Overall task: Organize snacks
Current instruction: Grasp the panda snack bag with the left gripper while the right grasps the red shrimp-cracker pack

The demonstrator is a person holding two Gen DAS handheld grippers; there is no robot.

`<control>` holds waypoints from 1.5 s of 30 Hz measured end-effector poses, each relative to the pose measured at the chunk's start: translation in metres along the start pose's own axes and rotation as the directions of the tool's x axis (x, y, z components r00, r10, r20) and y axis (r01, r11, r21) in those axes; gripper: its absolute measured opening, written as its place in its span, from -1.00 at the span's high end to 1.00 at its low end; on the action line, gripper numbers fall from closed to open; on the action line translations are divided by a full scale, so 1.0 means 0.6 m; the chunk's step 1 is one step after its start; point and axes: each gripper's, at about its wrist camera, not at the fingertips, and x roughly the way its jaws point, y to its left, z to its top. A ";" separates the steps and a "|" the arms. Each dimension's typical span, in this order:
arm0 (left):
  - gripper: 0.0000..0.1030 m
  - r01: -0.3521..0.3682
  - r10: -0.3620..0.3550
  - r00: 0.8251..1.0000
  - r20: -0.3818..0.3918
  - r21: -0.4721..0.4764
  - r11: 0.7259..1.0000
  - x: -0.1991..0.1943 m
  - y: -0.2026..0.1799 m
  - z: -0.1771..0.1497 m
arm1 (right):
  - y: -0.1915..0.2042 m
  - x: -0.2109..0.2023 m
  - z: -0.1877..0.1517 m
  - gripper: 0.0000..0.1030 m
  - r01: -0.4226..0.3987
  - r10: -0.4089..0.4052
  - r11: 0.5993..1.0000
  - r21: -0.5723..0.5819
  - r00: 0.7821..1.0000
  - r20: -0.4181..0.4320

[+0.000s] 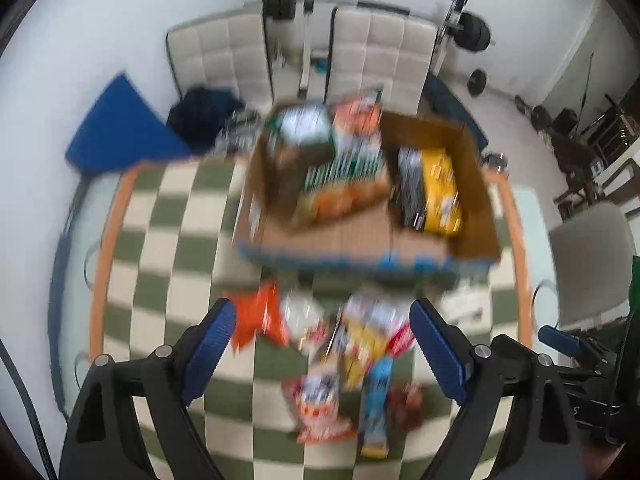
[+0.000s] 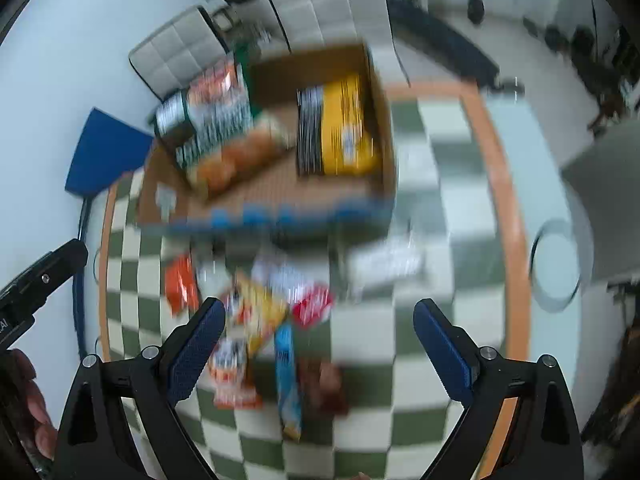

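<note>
Left wrist view
Left gripper (image 1: 322, 344): spread wide, holding nothing, above the loose pile.
Box (image 1: 476, 216): on the checked cloth (image 1: 168, 240), already part filled; orange-green packs (image 1: 344, 176) to its left, yellow pack (image 1: 440, 192) to its right.
Loose snacks: orange bag (image 1: 256, 316), blue bar (image 1: 376, 404), yellow packet (image 1: 360, 344) lie in front of the box, not yet packed.

Right wrist view
Right gripper (image 2: 320, 344): spread wide, holding nothing; the pile sits toward its left finger.
Box (image 2: 380, 120): the same packs inside, bare floor between the two groups.
Loose snacks: red packet (image 2: 312, 306), blue bar (image 2: 288, 380), brown packet (image 2: 328, 388) outside it.

Progress: I judge it partway; several snacks are boxed, a handful are left. Blur hides labels.
</note>
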 end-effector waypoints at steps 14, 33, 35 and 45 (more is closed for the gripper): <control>-0.72 0.032 -0.046 0.909 -0.414 -0.040 0.999 0.268 0.024 -0.198 | -0.050 0.176 -0.184 -0.88 0.044 -0.004 0.983 0.178 0.976 -0.218; 0.18 -0.033 0.047 0.899 -0.435 0.040 0.999 0.318 0.027 -0.273 | -0.022 0.287 -0.185 -0.54 0.040 0.006 0.990 0.137 0.948 -0.319; 0.18 -0.031 0.043 0.900 -0.434 0.036 0.999 0.321 0.037 -0.277 | -0.013 0.296 -0.185 -0.54 0.056 -0.013 0.991 0.120 0.944 -0.330; 0.18 -0.046 0.064 0.898 -0.436 0.051 0.998 0.346 0.035 -0.277 | 0.033 0.320 -0.179 -0.37 0.170 -0.156 0.985 0.012 0.930 -0.334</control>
